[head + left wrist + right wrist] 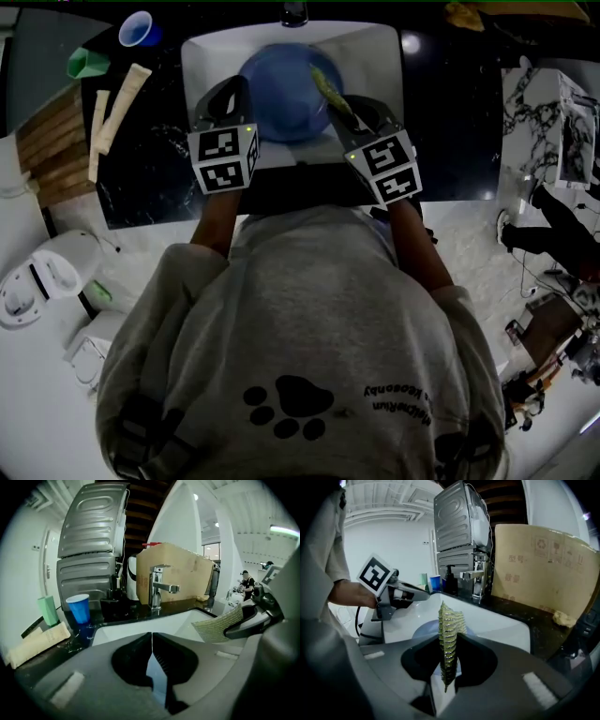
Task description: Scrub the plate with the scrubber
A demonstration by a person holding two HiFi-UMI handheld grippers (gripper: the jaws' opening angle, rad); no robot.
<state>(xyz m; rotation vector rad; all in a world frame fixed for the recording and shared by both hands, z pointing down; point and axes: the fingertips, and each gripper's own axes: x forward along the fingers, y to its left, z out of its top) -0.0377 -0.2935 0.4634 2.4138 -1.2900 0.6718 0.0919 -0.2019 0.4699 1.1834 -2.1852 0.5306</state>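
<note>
A blue plate [281,89] lies in the white sink [211,52]. My left gripper [236,96] hovers over the plate's left rim, its jaws shut with nothing between them [151,637]. My right gripper [332,97] is over the plate's right rim, shut on a yellow-green scrubber [324,84]. In the right gripper view the scrubber [449,620] stands on edge between the jaws [449,641], and the left gripper [417,595] hangs above the plate [424,630]. From the left gripper view the scrubber [218,625] sticks out of the right gripper's fingers [251,620] above the sink.
A chrome faucet [157,590] stands behind the sink on the black counter [150,178]. A blue cup [137,28], a green cup [86,64] and two cream tubes [122,108] sit at the left. A cardboard box [183,571] rises behind the faucet.
</note>
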